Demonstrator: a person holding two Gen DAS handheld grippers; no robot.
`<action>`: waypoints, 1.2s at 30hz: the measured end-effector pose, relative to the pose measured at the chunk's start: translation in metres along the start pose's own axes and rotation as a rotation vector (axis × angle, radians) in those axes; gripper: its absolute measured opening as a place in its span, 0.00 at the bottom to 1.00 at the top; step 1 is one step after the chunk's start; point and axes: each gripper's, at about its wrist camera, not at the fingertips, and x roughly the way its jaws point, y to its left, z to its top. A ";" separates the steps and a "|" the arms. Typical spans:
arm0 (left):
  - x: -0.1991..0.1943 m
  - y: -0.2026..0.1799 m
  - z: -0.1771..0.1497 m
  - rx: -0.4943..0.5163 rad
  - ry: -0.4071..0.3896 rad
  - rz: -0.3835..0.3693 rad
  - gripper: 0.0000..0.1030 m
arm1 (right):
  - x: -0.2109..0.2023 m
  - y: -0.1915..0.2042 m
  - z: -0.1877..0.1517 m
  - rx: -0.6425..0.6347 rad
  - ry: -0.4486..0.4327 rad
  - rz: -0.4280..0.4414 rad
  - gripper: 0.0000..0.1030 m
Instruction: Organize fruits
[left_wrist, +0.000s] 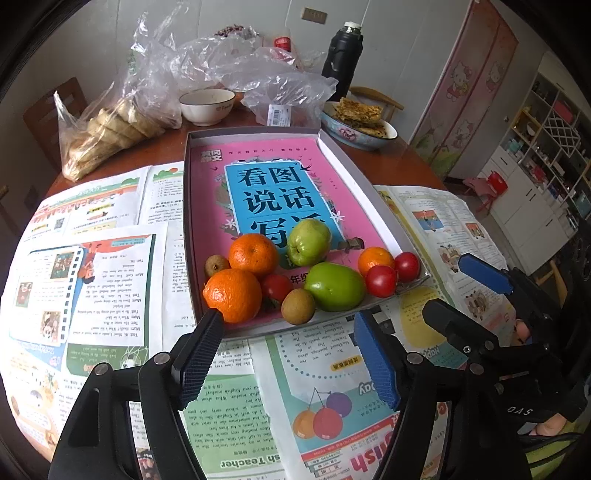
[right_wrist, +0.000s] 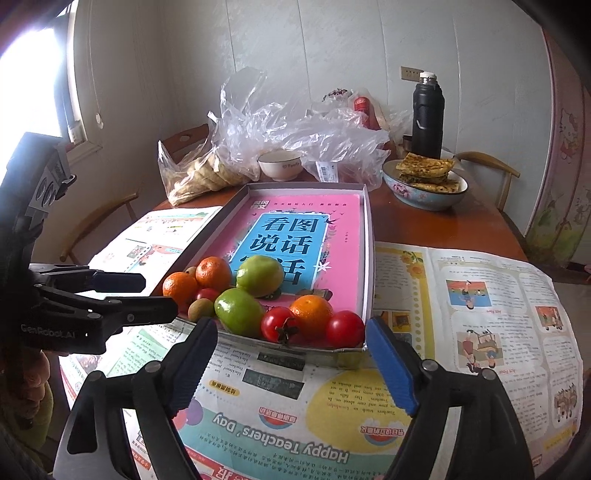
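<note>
We hold our left gripper (left_wrist: 288, 354) low over the newspapers (left_wrist: 110, 280), its jaws spread wide with nothing between them, aimed at the near edge of the shallow tray (left_wrist: 258, 133). All the fruit sits bunched along that near edge, on the pink book (left_wrist: 266, 192) that lines the tray.

From the tray's near left corner: a small kiwi (left_wrist: 217, 264) at the left wall, two oranges (left_wrist: 232, 295), one behind the other, a tomato (left_wrist: 276, 287) tucked between them and a second kiwi (left_wrist: 297, 306) right at the near rim. Mid-edge lie two green fruits (left_wrist: 334, 286). The nearer is egg-shaped, its long axis running roughly along the near edge; the farther stands more upright, its dimpled end tilted toward the far left. Toward the near right corner come a smaller orange (left_wrist: 375, 260) and two tomatoes (left_wrist: 381, 280).

Our right gripper (right_wrist: 291, 363) hangs before the near right corner, jaws likewise wide and empty.

The kinds lie mixed in one heap. We judge this fits either fruit gathered and awaiting sorting, or fruit already collected into the tray as intended; the pictures do not settle which. Any pick would need a jaw to slip between touching fruits without rolling them.
</note>
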 end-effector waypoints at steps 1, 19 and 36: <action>-0.002 -0.001 -0.001 0.000 -0.004 0.002 0.73 | -0.002 0.001 0.000 -0.001 -0.004 -0.002 0.81; -0.020 0.001 -0.061 -0.072 -0.040 0.014 0.77 | -0.037 0.017 -0.031 -0.011 -0.063 -0.048 0.98; -0.010 0.002 -0.102 -0.120 -0.013 0.045 0.77 | -0.038 0.029 -0.080 0.007 -0.001 -0.069 0.99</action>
